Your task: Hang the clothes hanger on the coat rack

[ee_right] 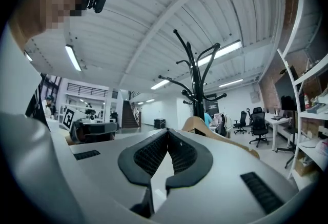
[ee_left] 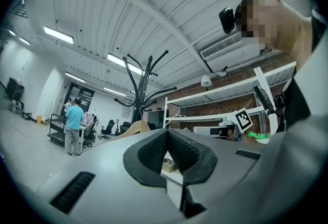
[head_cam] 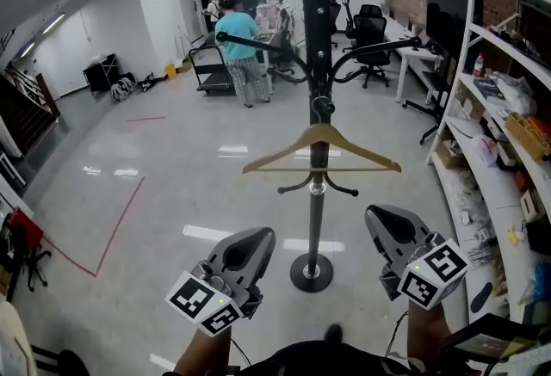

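Two grippers: left gripper (head_cam: pixel 247 247) and right gripper (head_cam: pixel 393 230) are held low, on either side of the coat rack (head_cam: pixel 317 219) and apart from it.
Left jaws: tips pressed together, nothing between them (ee_left: pixel 166 134).
Right jaws: likewise closed and empty (ee_right: pixel 168 134).
Clothes hanger (head_cam: pixel 320 133): wooden, hooked on the coat rack's pole, level, touched by neither gripper.
Shelving unit (head_cam: pixel 472 129): right of the coat rack; holds mixed small things, too cluttered to name.
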`<state>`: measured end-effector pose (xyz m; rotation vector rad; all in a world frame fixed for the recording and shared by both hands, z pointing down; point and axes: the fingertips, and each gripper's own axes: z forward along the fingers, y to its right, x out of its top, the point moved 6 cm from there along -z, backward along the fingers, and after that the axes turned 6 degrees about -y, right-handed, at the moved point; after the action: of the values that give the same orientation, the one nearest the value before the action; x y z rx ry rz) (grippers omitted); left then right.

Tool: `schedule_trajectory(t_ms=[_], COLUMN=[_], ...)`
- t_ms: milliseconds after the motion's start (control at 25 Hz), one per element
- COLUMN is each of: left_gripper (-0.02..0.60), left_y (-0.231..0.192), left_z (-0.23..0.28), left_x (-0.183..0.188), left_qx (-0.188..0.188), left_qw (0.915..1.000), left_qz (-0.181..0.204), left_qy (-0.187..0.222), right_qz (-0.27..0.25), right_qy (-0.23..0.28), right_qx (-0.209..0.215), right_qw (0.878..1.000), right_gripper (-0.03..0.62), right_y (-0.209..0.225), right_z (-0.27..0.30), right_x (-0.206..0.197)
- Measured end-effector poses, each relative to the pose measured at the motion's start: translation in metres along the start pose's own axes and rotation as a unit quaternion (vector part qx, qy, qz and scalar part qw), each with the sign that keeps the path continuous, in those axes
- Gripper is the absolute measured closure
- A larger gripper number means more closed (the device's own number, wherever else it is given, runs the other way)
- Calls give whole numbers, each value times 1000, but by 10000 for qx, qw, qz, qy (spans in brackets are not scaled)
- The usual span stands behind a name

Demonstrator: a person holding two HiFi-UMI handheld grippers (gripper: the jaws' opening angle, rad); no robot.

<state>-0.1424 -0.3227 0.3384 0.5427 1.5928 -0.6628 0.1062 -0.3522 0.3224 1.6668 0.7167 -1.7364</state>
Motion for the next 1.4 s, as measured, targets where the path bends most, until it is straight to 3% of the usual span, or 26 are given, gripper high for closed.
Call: schedule_trajectory(t_ms=[200, 320, 560, 760, 1120, 1400], left_gripper=[580, 581, 581, 581, 581, 581], left_y=[12, 25, 60, 91, 212, 271], left_z=[-43, -63, -96, -113, -135, -149], left_x=[-14, -20, -11, -11, -31, -40], left_qx=[-279, -505, -638, -442, -229, 40], left_qw=[9993, 9980, 9970, 9980, 9973, 9960], left_qz=[47, -180, -265, -143, -107, -197], left_qy=[-243, -343, -363, -419, -696, -868], right_qz=[55, 126, 62, -34, -15, 143], right_qy=[-164, -387, -464, -308, -298, -342], right_qx=[-215, -385, -466, -299, -13, 39], right_qw=[9996, 9984, 9978, 9991, 9996, 9993], right_gripper=[586, 586, 586, 586, 586, 586], right_y=[-57, -84, -129, -148, -166, -173], right_z=[-10, -23, -59, -91, -212, -271], right_x=[-18, -31, -23, -17, -44, -54])
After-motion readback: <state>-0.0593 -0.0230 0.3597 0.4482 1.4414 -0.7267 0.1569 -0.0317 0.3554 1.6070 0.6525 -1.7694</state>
